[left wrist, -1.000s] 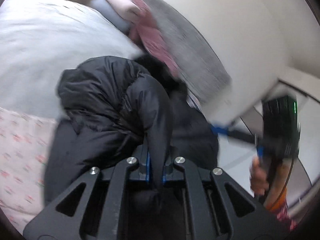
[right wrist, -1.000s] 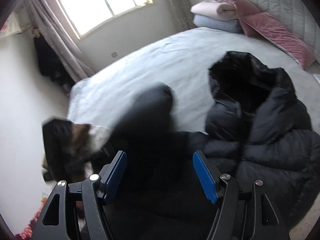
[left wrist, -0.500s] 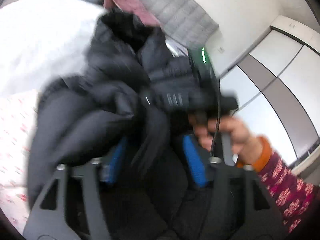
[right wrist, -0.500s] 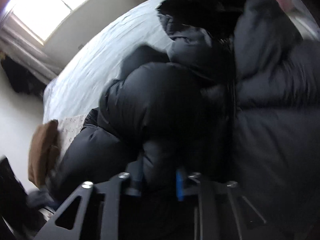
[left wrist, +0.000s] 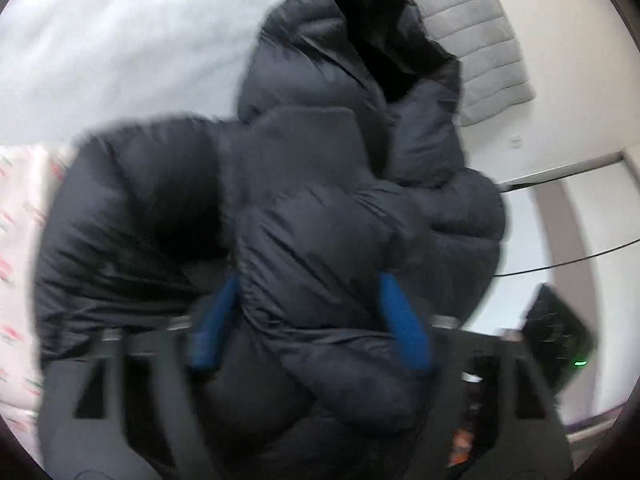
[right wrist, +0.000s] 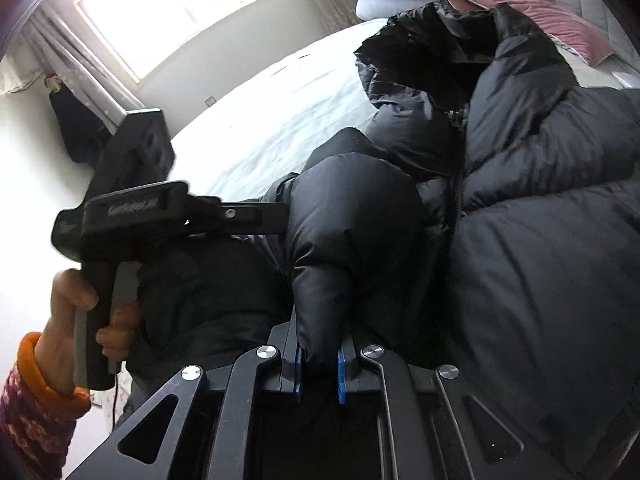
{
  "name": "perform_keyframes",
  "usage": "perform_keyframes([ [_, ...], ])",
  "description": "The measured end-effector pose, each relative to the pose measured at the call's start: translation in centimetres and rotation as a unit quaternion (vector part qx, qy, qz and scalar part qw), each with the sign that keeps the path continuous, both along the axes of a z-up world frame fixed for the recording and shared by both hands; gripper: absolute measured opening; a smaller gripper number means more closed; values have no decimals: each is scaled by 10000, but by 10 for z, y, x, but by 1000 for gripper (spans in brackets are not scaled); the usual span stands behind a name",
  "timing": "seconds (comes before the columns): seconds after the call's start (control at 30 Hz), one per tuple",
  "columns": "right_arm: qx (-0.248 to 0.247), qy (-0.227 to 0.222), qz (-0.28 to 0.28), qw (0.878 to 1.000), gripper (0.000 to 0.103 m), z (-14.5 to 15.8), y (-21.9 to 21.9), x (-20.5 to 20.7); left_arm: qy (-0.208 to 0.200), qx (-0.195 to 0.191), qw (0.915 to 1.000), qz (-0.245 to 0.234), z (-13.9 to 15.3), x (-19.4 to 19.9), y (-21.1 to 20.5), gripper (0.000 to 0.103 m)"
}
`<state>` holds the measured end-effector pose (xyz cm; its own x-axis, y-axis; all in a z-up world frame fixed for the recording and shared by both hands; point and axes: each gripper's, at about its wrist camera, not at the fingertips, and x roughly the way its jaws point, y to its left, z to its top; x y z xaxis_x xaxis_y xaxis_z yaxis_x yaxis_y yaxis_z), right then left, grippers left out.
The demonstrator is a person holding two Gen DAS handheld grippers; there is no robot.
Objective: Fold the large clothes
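**Black puffer jacket being gripped on the bed**

The black puffer jacket (right wrist: pixel 520 220) is being spread over the pale bed (right wrist: pixel 280 120), hood toward the far pillows (right wrist: pixel 520 12). A sleeve fold is being pinched tightly between the right gripper (right wrist: pixel 319 364) pads. A padded bulge is being enclosed by the left gripper (left wrist: pixel 308 320), whose jaws are closing.

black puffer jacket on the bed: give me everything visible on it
The black puffer jacket is quilted, shiny shell fabric, with a dark furry hood pointing toward the pillows and a front zipper. It lies crumpled and partly folded on the pale bed sheet. A puffy fold, probably a sleeve, is pinched in the right gripper. Another bulge sits between the blue fingers of the left gripper, whose jaws are closing.
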<state>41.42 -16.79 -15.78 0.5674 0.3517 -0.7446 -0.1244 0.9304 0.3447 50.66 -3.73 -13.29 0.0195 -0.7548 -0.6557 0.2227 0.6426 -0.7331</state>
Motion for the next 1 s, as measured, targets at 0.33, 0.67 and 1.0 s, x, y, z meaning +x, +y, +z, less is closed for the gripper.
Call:
perform_keyframes([
  [0.33, 749, -597, -287, 9950, 68, 45, -67, -54, -2595, 1005, 9567, 850, 149, -51, 74, 5],
  [0.67, 1175, -908, -2004, 9684, 70, 51, -213, -93, -3282, 2351, 8438, 3534, 204, -84, 339, 5],
  [1.0, 930, -413, -2556, 9614, 70, 10, -247, -97, -1451, 3948, 7637, 4897, 57, -102, 493, 10],
])
